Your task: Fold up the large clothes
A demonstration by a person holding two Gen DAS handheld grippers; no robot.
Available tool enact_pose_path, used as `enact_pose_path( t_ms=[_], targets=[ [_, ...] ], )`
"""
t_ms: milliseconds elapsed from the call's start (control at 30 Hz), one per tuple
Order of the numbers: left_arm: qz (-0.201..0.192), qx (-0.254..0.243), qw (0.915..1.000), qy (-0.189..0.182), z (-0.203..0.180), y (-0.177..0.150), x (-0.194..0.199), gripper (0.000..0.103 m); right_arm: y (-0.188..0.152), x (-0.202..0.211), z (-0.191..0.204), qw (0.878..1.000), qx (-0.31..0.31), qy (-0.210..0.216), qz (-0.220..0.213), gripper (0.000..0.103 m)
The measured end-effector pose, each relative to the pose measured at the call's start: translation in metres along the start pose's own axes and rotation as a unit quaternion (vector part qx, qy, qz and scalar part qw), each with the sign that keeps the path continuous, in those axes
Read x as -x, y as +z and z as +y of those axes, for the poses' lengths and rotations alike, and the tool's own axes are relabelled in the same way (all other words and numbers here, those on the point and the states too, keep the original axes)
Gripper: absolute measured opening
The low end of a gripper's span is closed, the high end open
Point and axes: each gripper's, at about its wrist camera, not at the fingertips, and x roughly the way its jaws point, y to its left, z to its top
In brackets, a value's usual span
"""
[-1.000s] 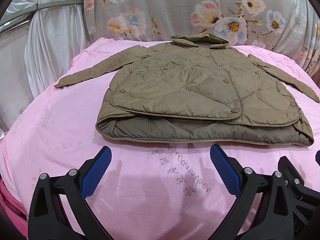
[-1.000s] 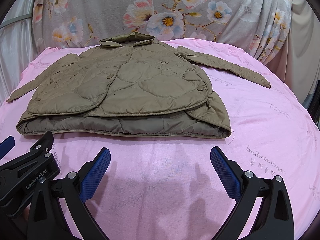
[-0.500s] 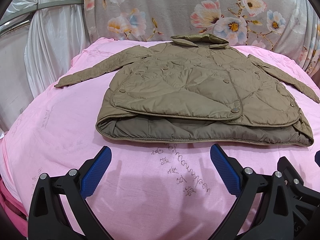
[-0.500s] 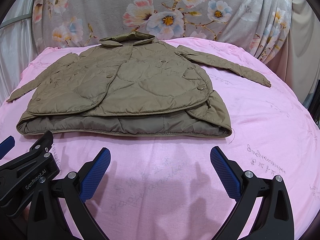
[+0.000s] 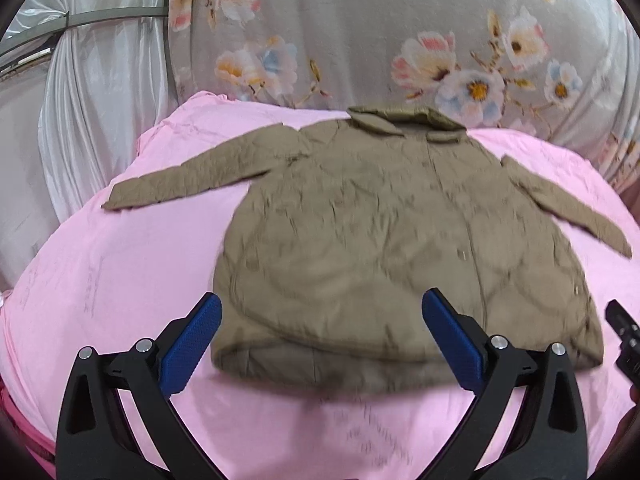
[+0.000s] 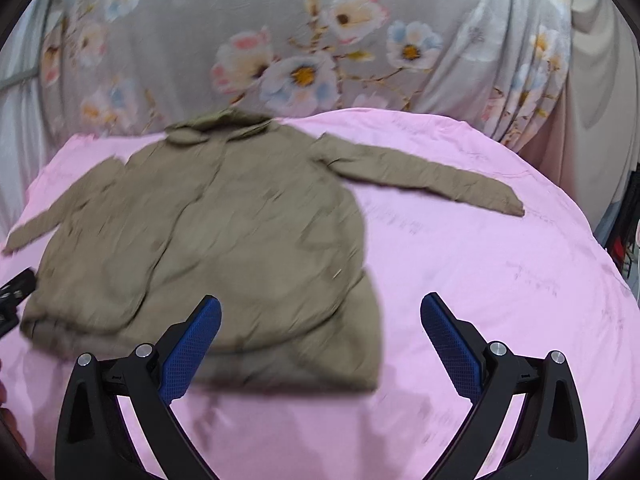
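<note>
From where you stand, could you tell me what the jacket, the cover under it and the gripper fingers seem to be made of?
The jacket looks like quilted, padded synthetic fabric in matte olive-brown, with faint stitched panels and puffy edges, though it is blurred. The pink cover looks like thin woven cloth, matte and wrinkled. The fingers look like black moulded plastic faced with blue textured pads, probably rubber.

Motion blur smears the jacket point(image 5: 384, 248); its quilting and snaps are unreadable. Bedsheet point(image 5: 120, 280) writing at 6 o'clock is illegible.

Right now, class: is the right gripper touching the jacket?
Cannot tell. In the right wrist view the right gripper is open above the jacket hem, its left finger overlapping the fabric, but blur hides any contact or gap.
</note>
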Motion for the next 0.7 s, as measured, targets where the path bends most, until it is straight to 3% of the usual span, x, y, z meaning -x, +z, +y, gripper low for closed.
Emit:
enact_pose_path(
  t_ms=[200, 300, 400, 700],
  targets=[
    [-0.003, 0.014, 0.9998, 0.017, 0.012, 0.049, -0.043, 0.098, 0.062, -0.074, -0.095, 0.993, -0.119, -0.012, 0.019, 0.098],
    [0.001, 0.015, 0.9991, 0.04, 0.019, 0.061, -0.065, 0.098, 0.081, -0.117, -0.15, 0.98, -0.194, -0.038, 0.032, 0.098],
    [0.011, 0.013, 0.9981, 0.059, 0.028, 0.065, -0.088, 0.098, 0.088, -0.155, -0.202, 0.961, -0.268, -0.052, 0.04, 0.098],
    [0.059, 0.031, 0.9932, 0.096, 0.06, 0.052, -0.139, 0.098, 0.089, -0.228, -0.285, 0.928, -0.358, -0.085, 0.054, 0.089]
  ],
)
